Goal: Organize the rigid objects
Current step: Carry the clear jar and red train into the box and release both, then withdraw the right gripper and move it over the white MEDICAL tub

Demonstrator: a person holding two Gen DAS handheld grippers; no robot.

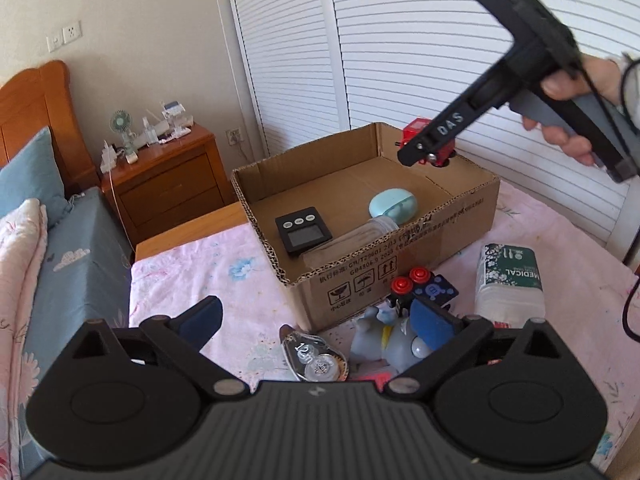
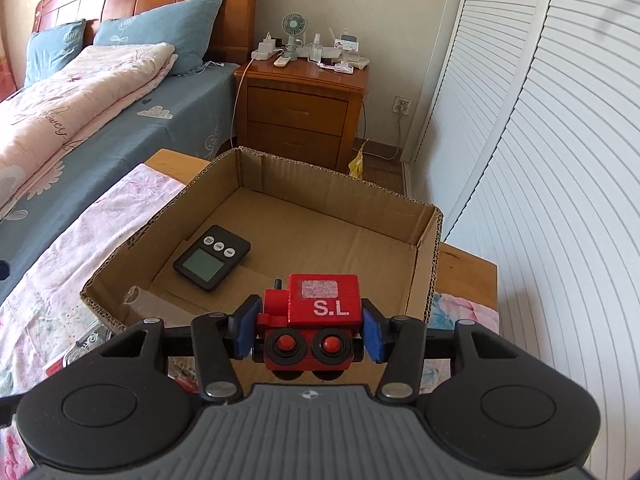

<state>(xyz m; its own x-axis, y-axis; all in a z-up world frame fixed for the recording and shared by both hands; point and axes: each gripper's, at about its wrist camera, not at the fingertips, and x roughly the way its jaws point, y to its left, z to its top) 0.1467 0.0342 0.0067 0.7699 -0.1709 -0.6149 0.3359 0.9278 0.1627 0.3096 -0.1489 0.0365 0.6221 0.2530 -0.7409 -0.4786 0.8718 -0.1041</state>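
Seen from the left wrist camera, the left gripper (image 1: 316, 320) hovers with its blue-padded fingers spread wide and nothing between them, above a pink floral cloth (image 1: 200, 264) strewn with small items: a clear correction-tape dispenser (image 1: 314, 358), a grey plastic figure (image 1: 386, 342), a second toy with red wheels (image 1: 412, 282) and a green-and-white pack labelled "MEDICAL" (image 1: 510, 284). Just beyond them stands an open cardboard box (image 1: 400, 256) holding a black digital timer (image 1: 303, 230), a pale blue oval case (image 1: 393, 206) and a clear bottle (image 1: 352, 242) lying along the near wall. The right gripper (image 1: 430, 152), gripped by a hand (image 1: 576, 108), reaches in from the upper right, its tip over the box's far corner with a red toy train (image 1: 418, 128) showing behind it. Seen from the right wrist camera, the right gripper (image 2: 309, 330) pinches the red toy train (image 2: 320, 316) from both sides between its blue pads (image 2: 246, 330), the block marked "S.L" facing up and two red-hubbed wheels toward the lens. The train is held in the air over the near part of the cardboard box (image 2: 424, 272), where the black digital timer (image 2: 212, 257) lies flat on the floor at left. A bed (image 2: 100, 92) and a wooden nightstand (image 2: 304, 108) fill the background.
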